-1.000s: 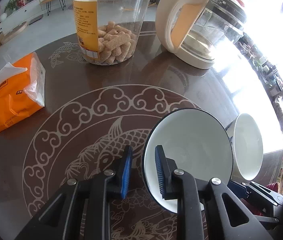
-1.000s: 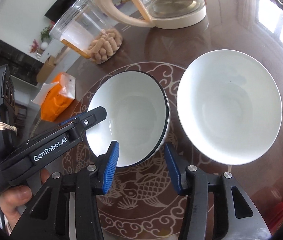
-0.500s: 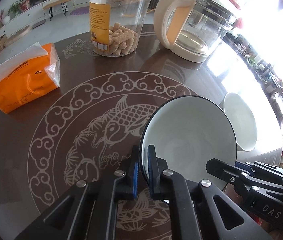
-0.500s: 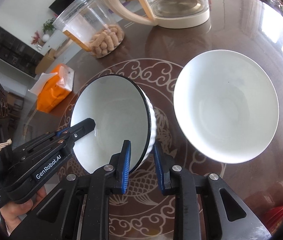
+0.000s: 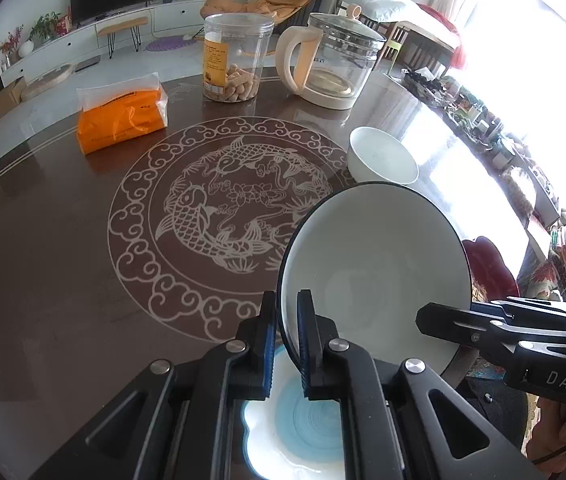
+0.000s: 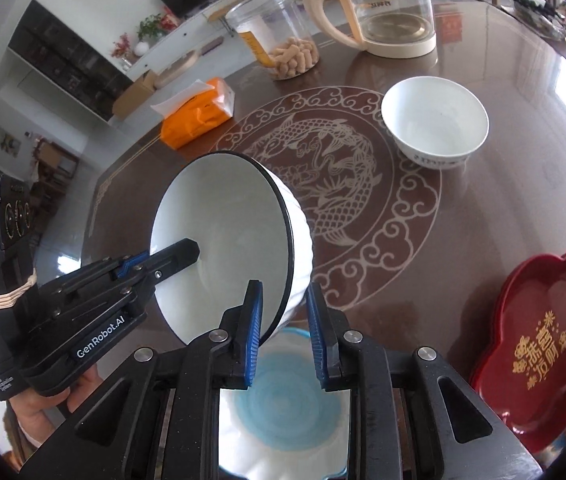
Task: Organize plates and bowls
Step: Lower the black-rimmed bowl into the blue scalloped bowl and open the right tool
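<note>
Gripping the black-rimmed bowl point(image 5: 375, 268) from two sides, both grippers hold it tilted above the brown table point(image 5: 63, 240). The left gripper point(image 5: 286, 344) is nearly closed, its blue pads pinching the thin rim wall. The right gripper point(image 6: 283, 328) is a little wider, its pads clamping the ribbed wall at the opposite rim. Directly beneath lies a blue-centred plate point(image 6: 287, 412); a second white bowl point(image 6: 435, 124) stands well apart.

Blue-centred plate point(image 6: 283, 412) largely hidden behind gripper frames, bottom edge cropped.
</note>
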